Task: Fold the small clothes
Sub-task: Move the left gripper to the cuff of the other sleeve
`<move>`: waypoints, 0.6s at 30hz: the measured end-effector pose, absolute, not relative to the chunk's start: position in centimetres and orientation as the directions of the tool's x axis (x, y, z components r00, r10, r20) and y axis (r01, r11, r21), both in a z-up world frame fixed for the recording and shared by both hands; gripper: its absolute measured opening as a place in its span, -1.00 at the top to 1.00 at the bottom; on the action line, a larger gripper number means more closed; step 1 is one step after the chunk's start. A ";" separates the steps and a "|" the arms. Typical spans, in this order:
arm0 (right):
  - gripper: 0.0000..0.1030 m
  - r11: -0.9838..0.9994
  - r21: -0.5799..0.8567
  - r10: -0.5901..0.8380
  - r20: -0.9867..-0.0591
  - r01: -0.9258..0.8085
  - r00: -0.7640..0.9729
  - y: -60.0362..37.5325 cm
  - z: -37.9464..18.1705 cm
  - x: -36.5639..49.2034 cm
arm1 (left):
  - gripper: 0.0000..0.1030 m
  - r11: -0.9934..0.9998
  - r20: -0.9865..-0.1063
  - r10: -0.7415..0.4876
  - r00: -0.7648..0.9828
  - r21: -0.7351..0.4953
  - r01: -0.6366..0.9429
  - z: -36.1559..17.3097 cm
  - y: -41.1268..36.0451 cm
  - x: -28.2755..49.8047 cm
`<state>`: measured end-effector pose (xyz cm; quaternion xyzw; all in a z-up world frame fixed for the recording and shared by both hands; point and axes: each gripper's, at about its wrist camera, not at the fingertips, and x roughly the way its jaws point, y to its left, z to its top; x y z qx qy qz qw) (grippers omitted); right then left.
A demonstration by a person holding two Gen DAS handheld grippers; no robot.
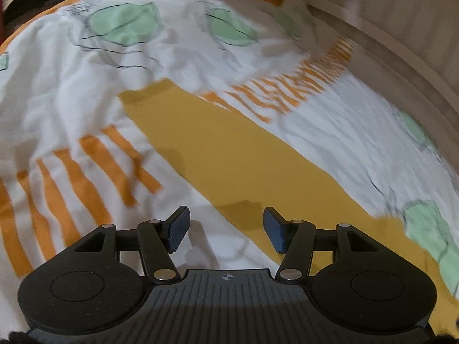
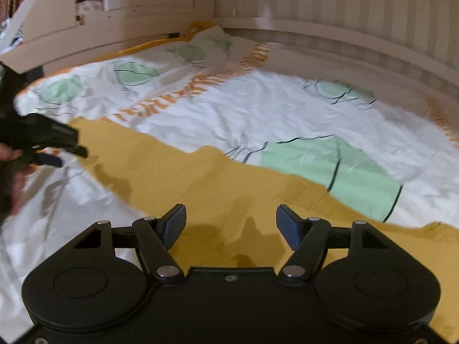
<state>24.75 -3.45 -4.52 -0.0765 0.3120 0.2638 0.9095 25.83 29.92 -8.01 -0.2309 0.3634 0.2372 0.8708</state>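
The left gripper (image 1: 226, 229) and right gripper (image 2: 231, 226) both hang with jaws apart and nothing between them, above a bare mustard strip of the bed (image 2: 178, 172). White cloth (image 2: 258, 114) with green patches and orange stripes lies spread on either side of that strip, reaching the bed's far edge by the wall

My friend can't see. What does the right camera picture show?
An open right gripper, holding nothing, hovers over a mustard sheet on a bed. White cloth with green patches and orange stripes lies beyond, and the left gripper shows at the left edge.
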 end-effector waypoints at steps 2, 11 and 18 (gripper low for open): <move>-0.42 0.842 0.044 0.448 -0.610 -0.537 0.653 -3.6 -4.2 23.9 | -0.06 0.746 -0.738 0.270 0.618 -0.246 -0.619 -8.2 31.8 25.6; -0.53 0.818 0.133 0.518 -0.594 -0.560 0.615 -3.5 -3.9 22.5 | -0.06 0.657 -0.701 0.266 0.662 -0.371 -0.656 -10.5 38.6 26.2; -0.52 0.816 0.180 0.531 -0.609 -0.550 0.589 -2.8 -5.3 23.1 | -0.06 0.663 -0.618 0.248 0.746 -0.453 -0.596 -11.4 40.2 27.6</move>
